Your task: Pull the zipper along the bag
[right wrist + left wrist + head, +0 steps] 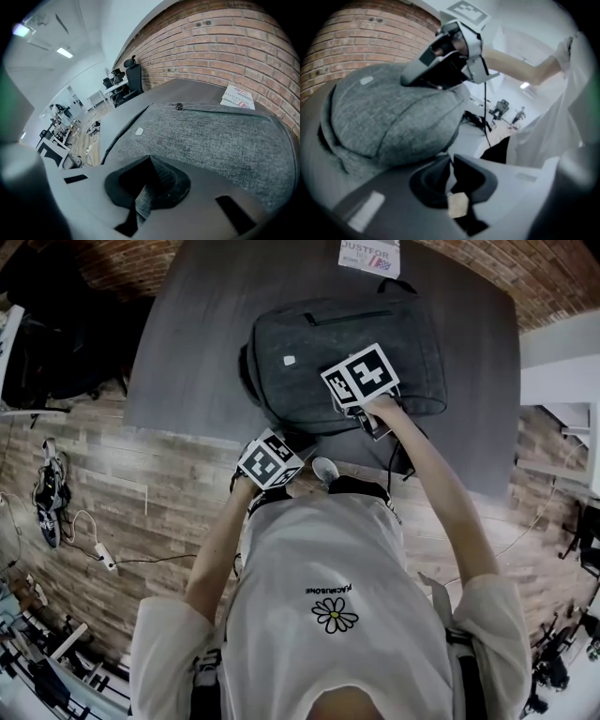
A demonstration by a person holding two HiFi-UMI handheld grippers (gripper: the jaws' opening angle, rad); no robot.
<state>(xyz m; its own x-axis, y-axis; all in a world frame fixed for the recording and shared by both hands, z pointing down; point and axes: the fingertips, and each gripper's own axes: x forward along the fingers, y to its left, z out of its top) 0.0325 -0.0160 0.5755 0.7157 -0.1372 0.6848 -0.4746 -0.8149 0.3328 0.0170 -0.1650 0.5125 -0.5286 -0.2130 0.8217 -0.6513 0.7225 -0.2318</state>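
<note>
Head view: the grey backpack (309, 352) is lying on the table (187, 352). My right gripper (375, 426) is bearing on the backpack's near edge, and my left gripper (292, 451) is hovering beside its near-left corner.

Left gripper view: the jaws are standing slightly parted, grasping nothing.

Right gripper view: the jaws are clenching backpack fabric. A zipper pull (178, 106) is sitting at the backpack's far side.

Judgement: I am anchoring the backpack. Next, my left gripper needs to find and clamp a pull tab.

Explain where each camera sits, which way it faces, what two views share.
Head view: on the person's head, facing steeply down at the backpack; arms and shirt show.
Left gripper view: on the left tool, facing the backpack's side, the right tool and forearm.
Right gripper view: on the right tool, facing across the backpack toward the brick wall.
Head and left gripper views share the right tool.
</note>
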